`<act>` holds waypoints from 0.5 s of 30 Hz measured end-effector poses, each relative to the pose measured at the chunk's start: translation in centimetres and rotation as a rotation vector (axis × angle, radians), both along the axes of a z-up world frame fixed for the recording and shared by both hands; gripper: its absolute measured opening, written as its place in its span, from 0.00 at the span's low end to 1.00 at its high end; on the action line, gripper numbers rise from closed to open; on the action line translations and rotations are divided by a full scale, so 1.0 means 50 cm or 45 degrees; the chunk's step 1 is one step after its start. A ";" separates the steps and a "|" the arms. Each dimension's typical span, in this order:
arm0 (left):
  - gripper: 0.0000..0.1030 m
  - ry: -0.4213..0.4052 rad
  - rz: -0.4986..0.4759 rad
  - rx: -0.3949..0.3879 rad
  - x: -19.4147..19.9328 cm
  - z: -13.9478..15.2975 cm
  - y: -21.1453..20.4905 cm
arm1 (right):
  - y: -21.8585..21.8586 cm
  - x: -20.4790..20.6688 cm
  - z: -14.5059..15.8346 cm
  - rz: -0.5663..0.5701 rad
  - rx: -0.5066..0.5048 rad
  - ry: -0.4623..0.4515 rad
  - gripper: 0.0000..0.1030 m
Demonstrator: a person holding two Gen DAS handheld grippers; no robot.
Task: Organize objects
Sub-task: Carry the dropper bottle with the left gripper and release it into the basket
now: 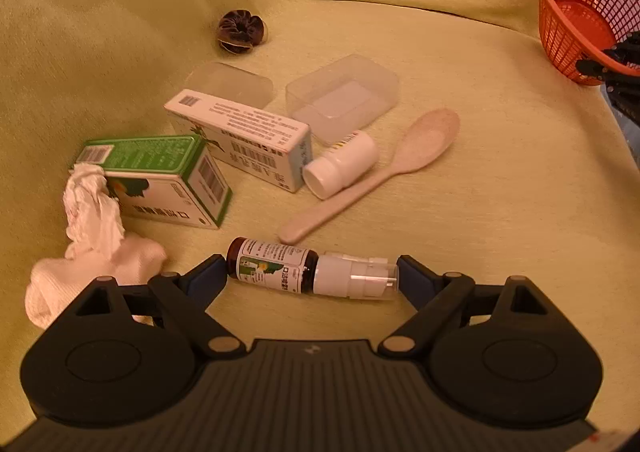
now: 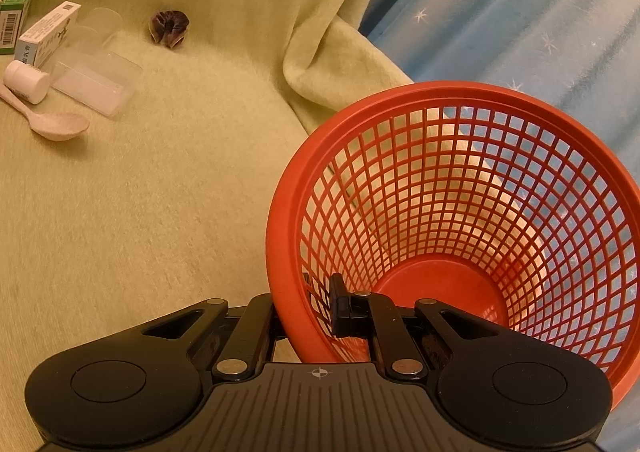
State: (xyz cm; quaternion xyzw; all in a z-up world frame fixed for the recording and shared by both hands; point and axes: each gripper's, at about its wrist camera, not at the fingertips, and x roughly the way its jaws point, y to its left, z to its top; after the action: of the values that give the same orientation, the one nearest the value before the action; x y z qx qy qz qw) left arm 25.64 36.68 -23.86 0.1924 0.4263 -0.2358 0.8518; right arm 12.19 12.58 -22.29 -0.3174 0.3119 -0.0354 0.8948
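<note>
Fingers: your left fingers point(image 1: 312, 276) stand wide, bracketing the spray bottle point(image 1: 308, 272) lengthwise, gripping nothing yet.
Right fingers point(image 2: 340, 312): clamped on the basket point(image 2: 280, 211) rim.
Bottle: lying crosswise on the blanket point(image 1: 500, 211).

left gripper point(image 1: 312, 276): my black body, ribbed grey centre, blue finger pads, silver pivot pins.
right gripper point(image 2: 320, 316): same black housing, round caps, small crosshair mark.
</note>
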 end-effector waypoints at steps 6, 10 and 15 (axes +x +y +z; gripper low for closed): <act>0.92 -0.041 -0.072 0.029 -0.004 0.003 0.005 | 0.000 0.000 0.000 -0.001 0.001 0.000 0.05; 0.91 -0.022 -0.123 0.045 0.000 -0.002 0.005 | -0.001 0.000 0.001 -0.001 0.002 0.000 0.05; 0.85 -0.005 -0.120 0.026 0.004 -0.001 -0.001 | -0.001 0.000 0.001 0.000 0.002 0.000 0.05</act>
State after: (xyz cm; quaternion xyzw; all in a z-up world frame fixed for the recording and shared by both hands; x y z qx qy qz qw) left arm 25.83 36.65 -23.92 0.2214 0.4174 -0.2711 0.8386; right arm 12.20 12.52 -22.26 -0.3165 0.3120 -0.0351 0.8951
